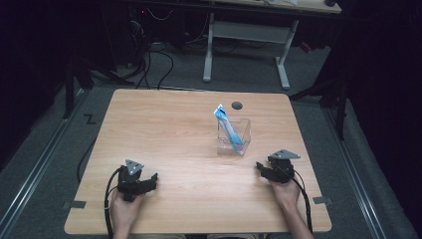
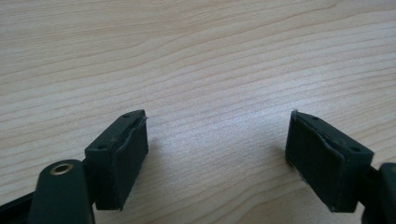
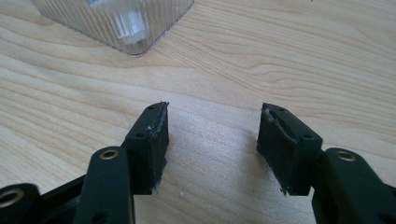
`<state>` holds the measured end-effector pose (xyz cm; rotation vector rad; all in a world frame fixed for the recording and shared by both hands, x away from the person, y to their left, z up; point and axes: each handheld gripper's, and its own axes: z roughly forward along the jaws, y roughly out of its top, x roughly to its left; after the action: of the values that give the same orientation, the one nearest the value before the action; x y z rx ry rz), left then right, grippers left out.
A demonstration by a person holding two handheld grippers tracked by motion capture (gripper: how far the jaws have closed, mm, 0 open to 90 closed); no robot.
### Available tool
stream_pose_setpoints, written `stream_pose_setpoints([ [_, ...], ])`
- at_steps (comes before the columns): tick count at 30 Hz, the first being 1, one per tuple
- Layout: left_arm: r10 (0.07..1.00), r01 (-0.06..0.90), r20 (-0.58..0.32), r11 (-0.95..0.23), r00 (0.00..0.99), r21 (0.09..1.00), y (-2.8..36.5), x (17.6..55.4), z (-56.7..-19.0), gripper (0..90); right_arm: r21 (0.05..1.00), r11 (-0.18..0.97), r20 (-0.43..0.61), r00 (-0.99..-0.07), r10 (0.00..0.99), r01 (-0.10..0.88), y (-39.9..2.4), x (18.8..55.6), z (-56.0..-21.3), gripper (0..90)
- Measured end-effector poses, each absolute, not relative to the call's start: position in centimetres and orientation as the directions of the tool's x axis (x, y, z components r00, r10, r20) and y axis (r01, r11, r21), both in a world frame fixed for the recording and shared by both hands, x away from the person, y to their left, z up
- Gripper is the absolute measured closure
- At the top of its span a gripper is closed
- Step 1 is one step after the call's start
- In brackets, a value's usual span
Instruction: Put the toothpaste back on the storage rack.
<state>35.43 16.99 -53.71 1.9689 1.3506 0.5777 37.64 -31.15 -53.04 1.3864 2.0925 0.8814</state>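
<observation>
A clear plastic cup [image 1: 234,136] stands right of the table's middle, and a blue and white tube [image 1: 227,127] leans inside it, its top sticking out. My left gripper [image 1: 149,181] rests near the front left of the wooden table [image 1: 164,129], open, with bare wood between its jaws. The left gripper [image 2: 217,140] holds nothing. My right gripper [image 1: 263,168] sits at the front right, a short way in front of the cup, open and empty. In the right gripper view the gripper [image 3: 213,133] points at the cup's lower corner [image 3: 116,23].
A dark round hole [image 1: 237,105] sits in the tabletop behind the cup. Beyond the table stand a white desk frame [image 1: 246,35] and loose cables [image 1: 154,59] on the grey floor. Dark stands flank both sides.
</observation>
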Motion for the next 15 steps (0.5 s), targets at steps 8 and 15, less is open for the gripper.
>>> stream_pose_setpoints([
  [8,0.931,0.633,-0.013,-0.238,0.365,0.737,16.99,35.43,-53.71,21.5,0.729,0.263,-0.020,-0.365,0.931,0.632,-31.33,37.78,-53.07,39.9],
  [15,0.931,0.633,-0.014,-0.237,0.364,0.737,16.97,35.43,-53.71,21.5,0.729,0.265,-0.020,-0.368,0.930,0.631,-31.34,37.79,-53.07,39.5],
])
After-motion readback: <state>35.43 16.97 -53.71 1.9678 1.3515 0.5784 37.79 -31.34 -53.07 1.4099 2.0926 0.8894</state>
